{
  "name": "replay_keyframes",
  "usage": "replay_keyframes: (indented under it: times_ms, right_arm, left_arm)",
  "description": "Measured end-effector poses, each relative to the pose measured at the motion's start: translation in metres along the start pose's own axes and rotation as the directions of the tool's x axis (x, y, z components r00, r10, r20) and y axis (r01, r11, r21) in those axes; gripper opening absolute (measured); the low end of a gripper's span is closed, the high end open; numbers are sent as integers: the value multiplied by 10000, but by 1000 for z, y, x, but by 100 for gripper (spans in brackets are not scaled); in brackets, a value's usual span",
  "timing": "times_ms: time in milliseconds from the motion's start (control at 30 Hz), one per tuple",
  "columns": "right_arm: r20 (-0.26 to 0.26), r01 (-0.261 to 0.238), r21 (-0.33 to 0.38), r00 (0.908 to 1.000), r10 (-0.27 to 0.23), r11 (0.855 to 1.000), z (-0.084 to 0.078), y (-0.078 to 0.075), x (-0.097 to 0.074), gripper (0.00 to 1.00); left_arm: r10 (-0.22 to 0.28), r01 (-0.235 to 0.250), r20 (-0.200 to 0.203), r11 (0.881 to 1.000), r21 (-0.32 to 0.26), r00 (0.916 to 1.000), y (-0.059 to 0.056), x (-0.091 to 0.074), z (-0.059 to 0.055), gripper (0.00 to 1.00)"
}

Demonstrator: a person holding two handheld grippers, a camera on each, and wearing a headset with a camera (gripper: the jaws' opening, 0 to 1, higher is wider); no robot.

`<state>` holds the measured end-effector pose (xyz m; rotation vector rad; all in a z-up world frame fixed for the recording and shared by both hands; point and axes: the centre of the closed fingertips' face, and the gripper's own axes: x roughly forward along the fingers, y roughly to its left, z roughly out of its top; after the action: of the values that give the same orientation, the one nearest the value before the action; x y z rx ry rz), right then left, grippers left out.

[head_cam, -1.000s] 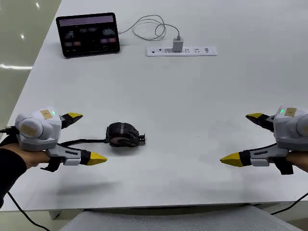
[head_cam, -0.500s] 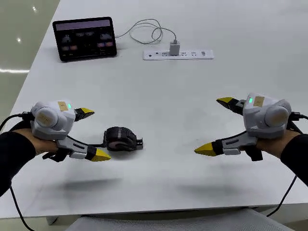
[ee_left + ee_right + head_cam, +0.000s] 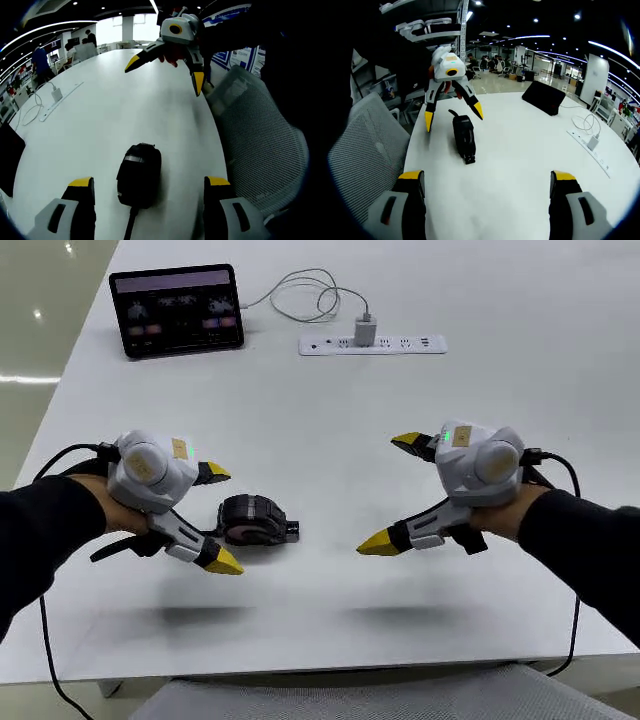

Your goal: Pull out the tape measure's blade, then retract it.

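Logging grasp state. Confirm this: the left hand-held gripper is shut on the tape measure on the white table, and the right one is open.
Wrong: the left gripper view shows the left hand-held gripper open, jaws wide and clear of the tape measure between them. It does lie on the white table, and the right hand-held gripper is open.

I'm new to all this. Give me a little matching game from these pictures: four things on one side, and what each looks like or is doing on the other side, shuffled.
Things:
1. tape measure
2. tablet
3. power strip
4. right gripper

Descriptions:
A. white, with a charger plugged in
B. open, yellow tips wide apart
C. black, blade tucked in
D. screen lit, propped up at the far left

Pairs: 1-C, 2-D, 3-A, 4-B
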<state>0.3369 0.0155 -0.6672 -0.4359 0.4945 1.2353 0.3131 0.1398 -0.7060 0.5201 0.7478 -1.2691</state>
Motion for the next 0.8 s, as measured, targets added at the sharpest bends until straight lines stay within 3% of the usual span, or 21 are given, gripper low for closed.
replay_keyframes:
  times_ms: [167,233,267,433,500,667,800]
  right_arm:
    - [-169,-310,-88,9994,309,9995,-1,0,15,100]
    - [-214,-405,-38,9990,404,9992,0,1,21,100]
    - [-180,-447,67,9988,448,9990,2,1,24,100]
    - [-245,-606,27,9979,606,9982,6,4,37,97]
    - [-351,-952,65,9948,954,9954,5,11,43,97]
    - [-729,-1621,-208,9844,1602,9866,-2,25,59,92]
    - [-908,-1671,-346,9824,1634,9853,-4,28,69,88]
  left_arm:
    - [-270,284,-434,9991,320,9987,-2,8,1,84]
    - [-443,521,-972,9955,794,9943,-4,12,-5,84]
    - [-537,624,-1050,9947,818,9930,-6,16,-6,83]
    - [-685,749,-916,9949,679,9934,-6,23,1,74]
    - [-670,737,-878,9944,756,9939,-6,24,3,71]
    - [-623,728,-1237,9939,823,9904,-4,25,-1,59]
    - [-591,712,-1350,9937,870,9891,-4,24,-2,57]
